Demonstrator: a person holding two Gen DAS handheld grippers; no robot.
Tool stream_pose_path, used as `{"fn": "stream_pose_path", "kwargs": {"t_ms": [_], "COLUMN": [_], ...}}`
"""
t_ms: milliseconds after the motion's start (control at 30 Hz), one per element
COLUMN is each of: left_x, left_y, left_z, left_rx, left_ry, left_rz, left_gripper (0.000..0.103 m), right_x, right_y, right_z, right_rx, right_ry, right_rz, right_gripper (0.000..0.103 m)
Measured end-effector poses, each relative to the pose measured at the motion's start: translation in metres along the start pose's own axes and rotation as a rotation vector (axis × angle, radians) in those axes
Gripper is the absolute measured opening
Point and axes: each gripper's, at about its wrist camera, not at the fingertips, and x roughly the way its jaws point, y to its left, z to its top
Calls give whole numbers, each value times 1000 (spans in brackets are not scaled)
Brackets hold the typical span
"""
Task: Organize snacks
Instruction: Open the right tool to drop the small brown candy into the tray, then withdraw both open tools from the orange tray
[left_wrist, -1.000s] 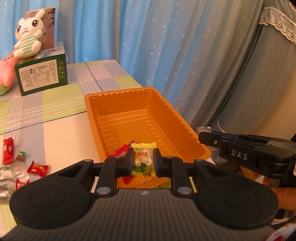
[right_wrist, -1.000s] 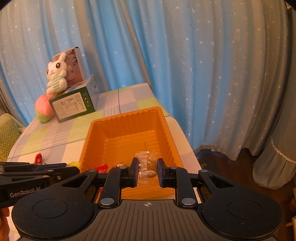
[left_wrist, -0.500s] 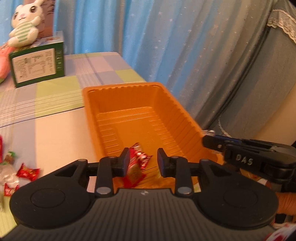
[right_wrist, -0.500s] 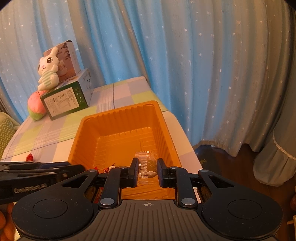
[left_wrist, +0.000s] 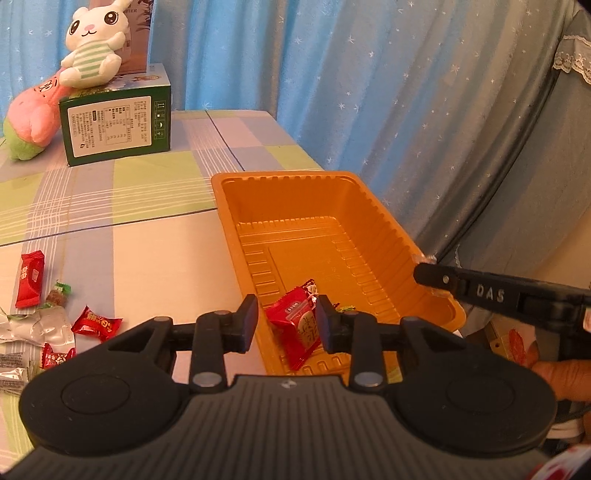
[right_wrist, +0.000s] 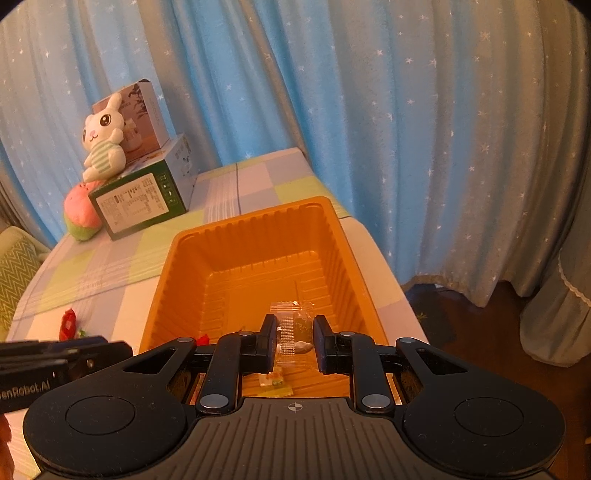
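Observation:
The orange tray (left_wrist: 280, 175) sits near the table's right edge, and a red snack packet (left_wrist: 295, 325) lies in its near end. My left gripper (left_wrist: 286, 314) hovers above that end, open, with nothing pinched between its fingers. My right gripper (right_wrist: 294, 336) is shut on a clear-wrapped candy (right_wrist: 297, 325) over the tray (right_wrist: 251, 218). Below it a small yellow candy (right_wrist: 273, 382) rests on the tray floor. The right gripper's finger (left_wrist: 424, 275) shows at the tray's right rim in the left wrist view.
Several loose snacks lie on the checked cloth left of the tray: a red packet (left_wrist: 29, 278), a red candy (left_wrist: 96, 326), silver wrappers (left_wrist: 37, 325). A green box (left_wrist: 118, 125) with a bunny plush (left_wrist: 96, 48) stands at the back. Blue curtains hang past the table's right edge.
My left gripper opened and let go of the yellow candy, which now lies in the tray, then drew back to the left. My right gripper kept its candy and dropped slightly over the tray.

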Motion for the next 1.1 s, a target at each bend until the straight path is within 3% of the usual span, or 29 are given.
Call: {"fn": "stream_pose_path", "kwargs": {"t_ms": [100, 167, 200, 233, 633, 1100], "left_x": [-2, -5, -7, -10, -60, -136], "left_y": [1, 2, 3, 4, 7, 23], "left_z": [-1, -3, -4, -5, -22, -55], "left_rx": [1, -1, -3, -7, -48, -98], "left_ry": [1, 0, -3, -5, -36, -98], "left_rz": [3, 8, 8, 10, 15, 68], "left_gripper": [36, 41, 45, 45, 49, 54], "right_x": [4, 1, -2, -5, -57, -112], "right_y": [-6, -7, -7, -8, 10, 62], "right_z": [3, 3, 4, 3, -10, -37], "right_rx": [51, 66, 73, 77, 98, 52], "right_ry": [9, 5, -5, -14, -22, -35], "right_rz": [29, 32, 30, 27, 20, 77], "right_gripper": [23, 40, 55, 57, 57, 57]}}
